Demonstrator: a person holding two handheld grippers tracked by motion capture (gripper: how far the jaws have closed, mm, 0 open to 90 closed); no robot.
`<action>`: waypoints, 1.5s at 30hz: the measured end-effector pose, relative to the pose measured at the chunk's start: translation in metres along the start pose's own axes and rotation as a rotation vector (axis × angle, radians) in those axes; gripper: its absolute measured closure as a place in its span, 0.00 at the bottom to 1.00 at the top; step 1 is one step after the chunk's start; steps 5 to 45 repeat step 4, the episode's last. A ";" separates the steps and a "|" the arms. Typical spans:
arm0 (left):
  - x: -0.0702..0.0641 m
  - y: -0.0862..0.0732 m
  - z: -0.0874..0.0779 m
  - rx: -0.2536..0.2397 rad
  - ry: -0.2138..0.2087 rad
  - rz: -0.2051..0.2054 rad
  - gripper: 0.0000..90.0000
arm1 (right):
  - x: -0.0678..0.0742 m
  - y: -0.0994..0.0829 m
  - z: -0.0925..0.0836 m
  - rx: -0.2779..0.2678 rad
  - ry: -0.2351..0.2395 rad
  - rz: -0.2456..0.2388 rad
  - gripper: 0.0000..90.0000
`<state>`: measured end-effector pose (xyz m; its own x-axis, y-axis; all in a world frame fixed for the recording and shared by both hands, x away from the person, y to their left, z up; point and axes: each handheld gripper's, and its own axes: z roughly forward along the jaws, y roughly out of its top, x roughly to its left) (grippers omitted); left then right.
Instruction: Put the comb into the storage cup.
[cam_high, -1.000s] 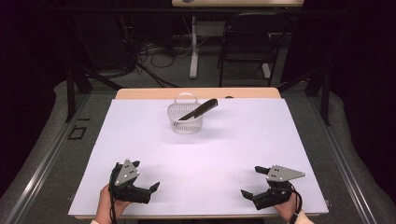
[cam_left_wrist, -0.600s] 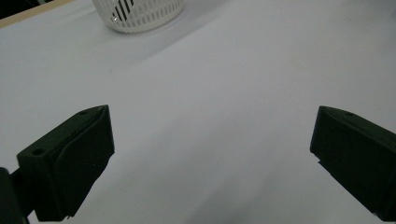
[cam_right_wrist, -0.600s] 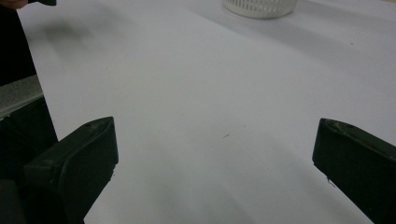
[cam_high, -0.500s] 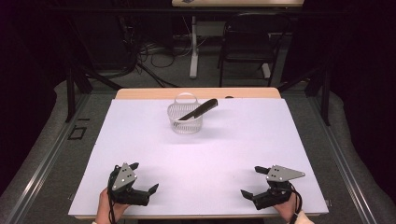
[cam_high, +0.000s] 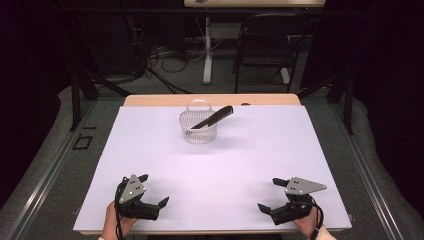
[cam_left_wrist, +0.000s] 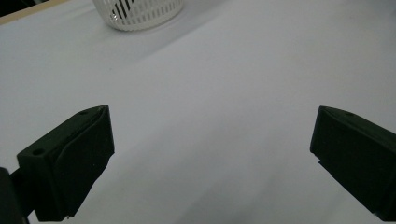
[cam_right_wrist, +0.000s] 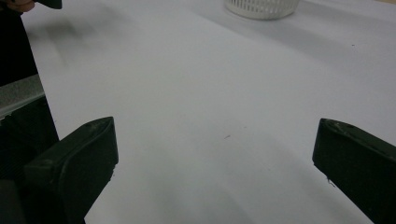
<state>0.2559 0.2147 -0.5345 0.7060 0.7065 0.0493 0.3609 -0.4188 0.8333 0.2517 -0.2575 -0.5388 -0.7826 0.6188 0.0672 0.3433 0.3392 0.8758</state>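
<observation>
A small white slotted basket (cam_high: 198, 128) with a handle stands at the far middle of the white table (cam_high: 250, 150). A long black flat object (cam_high: 215, 118) leans in it and sticks out over the right rim. My left gripper (cam_high: 154, 190) rests near the front left edge, open, with nothing between its jaws. My right gripper (cam_high: 268, 194) rests near the front right edge, also open and empty. The left gripper view (cam_left_wrist: 212, 140) looks across bare table to the basket (cam_left_wrist: 137, 11). The right gripper view (cam_right_wrist: 215, 140) shows the basket (cam_right_wrist: 261, 7) far off.
A wooden strip (cam_high: 210, 100) edges the table's far side. Beyond it stand a chair (cam_high: 265, 55), a table leg (cam_high: 206, 50) and floor cables (cam_high: 155, 55). Metal rails (cam_high: 365, 170) run along both sides. A hand's edge (cam_right_wrist: 18, 4) shows at the top left of the right gripper view.
</observation>
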 end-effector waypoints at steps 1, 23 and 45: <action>0.000 0.000 0.000 0.004 -0.001 0.000 0.00 | 0.000 0.000 0.000 -0.001 -0.001 0.002 0.00; 0.000 0.000 0.000 0.008 -0.004 0.000 0.00 | 0.000 0.000 0.000 -0.004 -0.001 0.001 0.00; 0.000 0.000 0.000 0.008 -0.004 0.000 0.00 | 0.000 0.000 0.000 -0.004 -0.001 0.001 0.00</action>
